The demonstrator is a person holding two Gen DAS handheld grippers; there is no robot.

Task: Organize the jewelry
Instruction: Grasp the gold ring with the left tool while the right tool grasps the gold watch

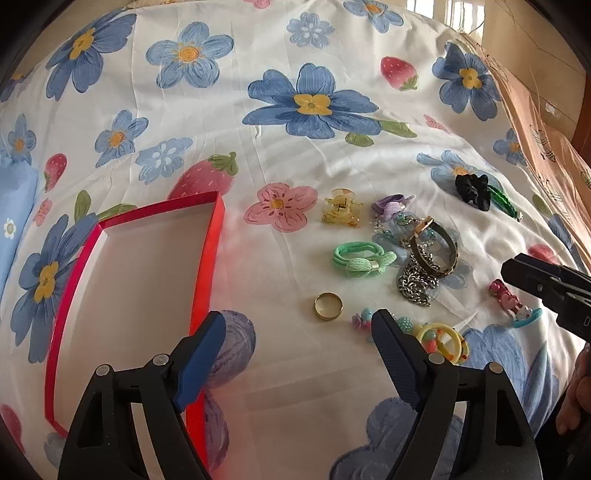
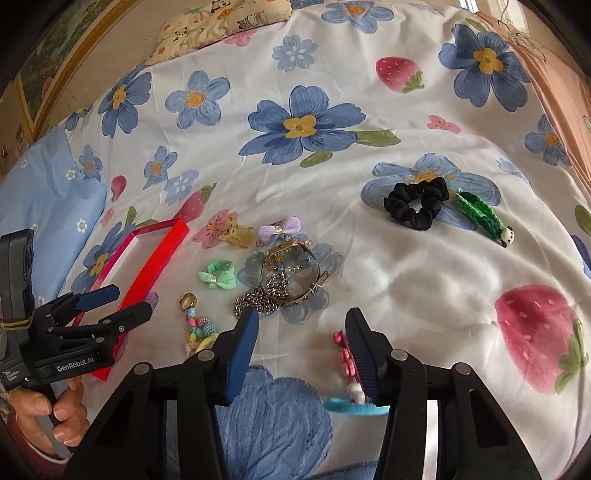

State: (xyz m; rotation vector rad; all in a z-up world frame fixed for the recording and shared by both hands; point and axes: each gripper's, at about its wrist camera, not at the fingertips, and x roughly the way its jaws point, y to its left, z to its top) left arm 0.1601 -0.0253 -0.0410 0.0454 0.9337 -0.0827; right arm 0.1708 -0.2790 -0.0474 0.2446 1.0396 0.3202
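Observation:
Jewelry lies scattered on a flowered bedsheet. A red box (image 1: 207,266) with a white inside sits at the left, also in the right wrist view (image 2: 155,266). My left gripper (image 1: 299,328) is open and empty, between the box and a gold ring (image 1: 328,305). A mint hair tie (image 1: 364,258), a yellow claw clip (image 1: 341,212), a silver chain (image 1: 415,286) and a watch band (image 1: 434,245) lie beyond. My right gripper (image 2: 301,328) is open and empty, its right finger beside a pink character clip (image 2: 345,356). A bead bracelet (image 2: 201,330) lies to its left.
A black scrunchie (image 2: 417,203) and a green braided clip (image 2: 480,214) lie at the far right. A purple bow tie (image 2: 279,227) lies behind the watch band. A blue pillow (image 2: 44,199) is at the left, a patterned pillow (image 2: 221,22) at the far edge.

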